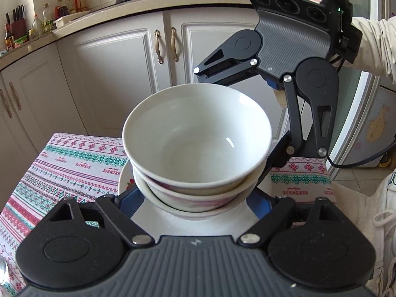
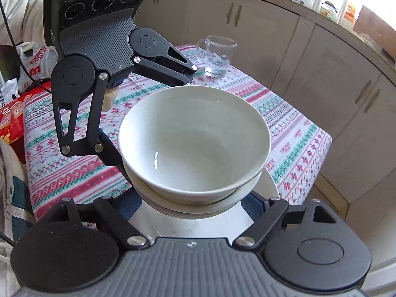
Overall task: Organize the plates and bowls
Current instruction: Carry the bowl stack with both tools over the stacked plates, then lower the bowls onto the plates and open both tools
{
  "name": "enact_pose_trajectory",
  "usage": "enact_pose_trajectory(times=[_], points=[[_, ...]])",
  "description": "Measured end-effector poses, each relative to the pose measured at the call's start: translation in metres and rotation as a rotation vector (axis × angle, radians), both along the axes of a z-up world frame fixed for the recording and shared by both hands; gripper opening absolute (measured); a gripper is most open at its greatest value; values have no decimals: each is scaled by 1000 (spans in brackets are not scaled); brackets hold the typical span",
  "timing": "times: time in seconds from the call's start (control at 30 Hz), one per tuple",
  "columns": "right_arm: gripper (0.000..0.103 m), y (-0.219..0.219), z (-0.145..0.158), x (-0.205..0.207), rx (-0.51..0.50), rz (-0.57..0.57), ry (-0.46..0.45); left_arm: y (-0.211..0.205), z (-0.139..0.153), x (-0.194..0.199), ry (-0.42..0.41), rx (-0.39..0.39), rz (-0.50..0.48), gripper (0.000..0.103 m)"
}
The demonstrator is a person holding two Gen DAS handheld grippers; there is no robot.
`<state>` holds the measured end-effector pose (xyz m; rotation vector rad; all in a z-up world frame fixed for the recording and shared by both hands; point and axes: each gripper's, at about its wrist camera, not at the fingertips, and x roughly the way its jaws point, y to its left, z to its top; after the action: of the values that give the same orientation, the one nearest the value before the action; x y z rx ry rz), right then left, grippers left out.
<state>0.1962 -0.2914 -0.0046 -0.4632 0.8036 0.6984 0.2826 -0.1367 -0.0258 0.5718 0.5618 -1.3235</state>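
A white bowl [image 1: 198, 136] sits nested in a second bowl [image 1: 195, 201] with a pink pattern, and both rest on a white plate [image 1: 188, 225] on the patterned tablecloth. My left gripper [image 1: 195, 198] has its jaws spread wide on either side of the lower bowl; the fingertips are hidden under the bowls. My right gripper [image 2: 195, 198] stands the same way from the opposite side, jaws wide around the stack [image 2: 195, 143]. Each gripper shows in the other's view, the right [image 1: 284, 57] and the left [image 2: 99, 49]. Whether the pads touch the bowl cannot be told.
The tablecloth [image 2: 284, 133] covers a small table. A clear glass mug [image 2: 219, 55] stands at its far corner. Red boxes [image 2: 12, 118] and a plastic bag lie at the left. Kitchen cabinets [image 1: 118, 74] and a counter with bottles stand behind the table.
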Motion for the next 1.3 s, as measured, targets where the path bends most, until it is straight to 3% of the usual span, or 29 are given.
enact_pose_trajectory(times=[0.6, 0.83, 0.9, 1.13, 1.3], points=[[89, -17, -20, 13, 25, -35, 38, -8, -17, 23, 69, 9, 27, 89], [90, -16, -20, 11, 26, -47, 28, -5, -19, 16, 24, 3, 53, 91], [95, -16, -20, 9, 40, -59, 34, -3, -18, 10, 0, 3, 65, 99], [100, -11, -13, -14, 42, -157, -11, 21, -10, -28, -156, -36, 204, 101], [103, -2, -2, -43, 55, -363, -56, 37, 4, -59, -183, -63, 434, 102]])
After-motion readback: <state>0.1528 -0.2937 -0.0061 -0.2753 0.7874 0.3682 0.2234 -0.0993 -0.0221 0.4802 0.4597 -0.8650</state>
